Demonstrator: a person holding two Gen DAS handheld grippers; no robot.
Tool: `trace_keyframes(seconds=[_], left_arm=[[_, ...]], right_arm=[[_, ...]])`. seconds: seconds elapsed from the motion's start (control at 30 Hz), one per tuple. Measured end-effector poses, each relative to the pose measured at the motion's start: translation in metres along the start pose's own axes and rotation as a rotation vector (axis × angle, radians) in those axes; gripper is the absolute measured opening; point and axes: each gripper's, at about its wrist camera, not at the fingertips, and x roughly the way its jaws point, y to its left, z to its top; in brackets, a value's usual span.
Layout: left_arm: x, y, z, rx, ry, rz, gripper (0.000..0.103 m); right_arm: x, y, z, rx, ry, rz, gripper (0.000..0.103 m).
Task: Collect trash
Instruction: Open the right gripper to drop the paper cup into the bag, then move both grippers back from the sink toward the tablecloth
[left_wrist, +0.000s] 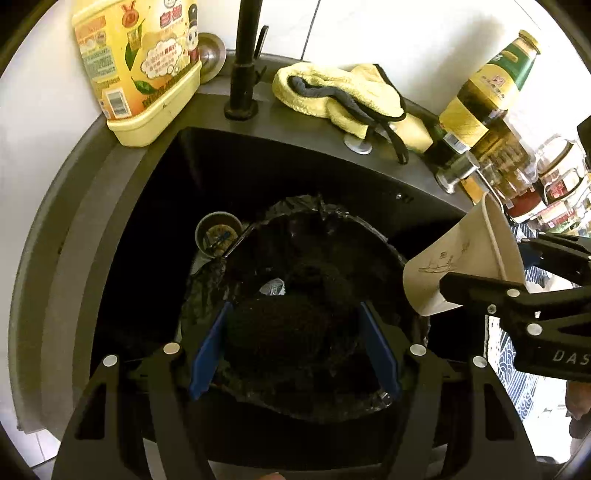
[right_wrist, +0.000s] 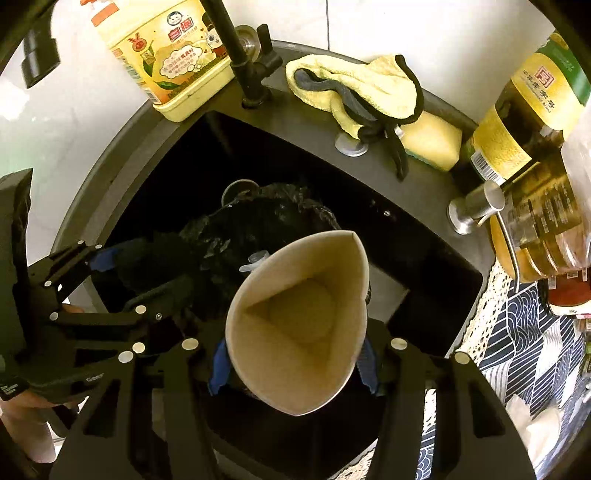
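Open bin bag mouth (left_wrist: 314, 236) ahead of your left jaws, paper cup (left_wrist: 461, 258) crowding right, faucet (left_wrist: 245, 59) beyond.

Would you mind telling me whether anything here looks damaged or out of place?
The beige paper cup in the right gripper is squashed: its rim is pinched into a teardrop. A black-lined trash bin stands inside the dark sink, an unusual spot.
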Motion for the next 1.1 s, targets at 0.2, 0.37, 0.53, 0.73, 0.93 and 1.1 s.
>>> trace_keyframes(seconds=[0.2,0.37,0.53,0.73,0.93,1.1], left_arm=[[0.007,0.004,-0.001,-0.013,0.026,-0.006,0.07],[0.006,0.005,0.001,-0.02,0.025,-0.005,0.082],[0.004,0.006,-0.001,-0.02,0.017,-0.004,0.082],[-0.001,0.01,-0.009,-0.032,0.015,-0.008,0.082],[-0.014,0.004,-0.017,-0.012,-0.004,-0.013,0.082],[-0.028,-0.003,-0.024,0.016,-0.023,-0.003,0.082]], right_arm=[[0.0,-0.001,0.0,0.06,0.011,0.036,0.059],[-0.003,-0.004,0.0,0.111,0.008,0.041,0.074],[-0.01,-0.01,-0.005,0.143,0.0,0.046,0.074],[-0.022,-0.018,-0.014,0.171,-0.02,0.03,0.074],[-0.041,-0.019,-0.032,0.198,-0.056,0.017,0.074],[-0.049,-0.02,-0.05,0.217,-0.066,0.001,0.074]])
